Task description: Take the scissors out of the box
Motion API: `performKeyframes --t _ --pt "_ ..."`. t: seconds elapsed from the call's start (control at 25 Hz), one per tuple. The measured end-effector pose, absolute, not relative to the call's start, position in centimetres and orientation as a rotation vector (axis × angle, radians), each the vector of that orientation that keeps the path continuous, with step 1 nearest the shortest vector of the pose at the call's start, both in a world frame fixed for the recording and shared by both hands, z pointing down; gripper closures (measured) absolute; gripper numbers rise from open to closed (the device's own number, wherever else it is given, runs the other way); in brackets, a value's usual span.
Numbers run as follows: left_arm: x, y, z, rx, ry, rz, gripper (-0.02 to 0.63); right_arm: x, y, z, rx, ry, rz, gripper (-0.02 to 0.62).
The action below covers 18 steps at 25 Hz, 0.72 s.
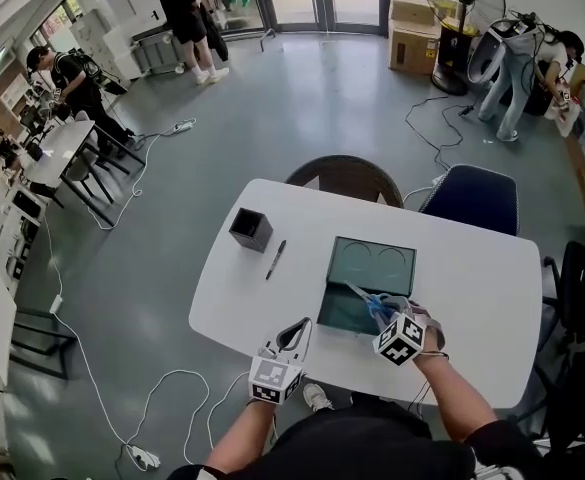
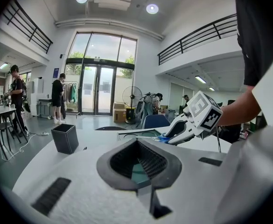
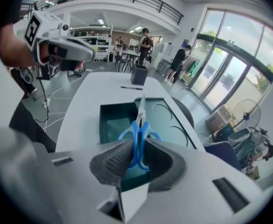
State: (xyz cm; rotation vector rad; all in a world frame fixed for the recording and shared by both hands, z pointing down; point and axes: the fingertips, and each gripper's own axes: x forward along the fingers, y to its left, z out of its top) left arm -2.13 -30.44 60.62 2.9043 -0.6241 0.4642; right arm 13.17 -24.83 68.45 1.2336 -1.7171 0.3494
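Blue-handled scissors (image 3: 138, 125): we see two rounded plastic loops and slim steel blades lying shut together. The blades point away from the right gripper, over the inside of the box.
Right gripper (image 3: 136, 155): its two dark, ribbed pads pinch the scissors by the handle loops, one pad on each side. In the head view it hangs tilted down over the near right part of the box, with its marker cube uppermost.
Shallow rectangular box (image 1: 374, 243): it has a dark rim and a smooth teal floor with thin curved lines drawn on it, and it stands open on the table. We cannot tell whether the scissor tips are clear of the floor.
Left gripper (image 2: 138, 164): its textured pads stand spread in a hollow with nothing between them. We see it near the table's front edge, well apart from the box.
White table (image 1: 472, 298): we see a smooth matt top with rounded corners.
Black square cup (image 1: 250, 229): it is straight-walled, open at the top and upright, left of the box.
Black pen (image 1: 275, 259): this thin stick lies flat between the cup and the box.
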Motion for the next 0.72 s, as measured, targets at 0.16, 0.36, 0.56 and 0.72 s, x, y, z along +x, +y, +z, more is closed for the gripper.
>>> performKeyframes --t 0.16,0.36,0.56,0.72 --pt "-1.8 -30.6 60.5 2.914 -0.615 0.464 0.600 13.8 -25.5 64.9 1.439 -1.768 0.297 0.509" --pt "-1.5 -30.8 60.1 2.929 -0.611 0.453 0.600 14.6 -26.0 61.1 1.672 -1.816 0.229 0.509" --pt "-1.5 -30.7 59.2 2.933 -0.620 0.444 0.600 14.6 -25.7 58.7 1.886 -1.918 0.241 0.508" --pt "-1.7 -30.5 58.8 2.934 -0.626 0.435 0.600 15.2 -24.8 56.6 2.053 -1.976 0.241 0.508"
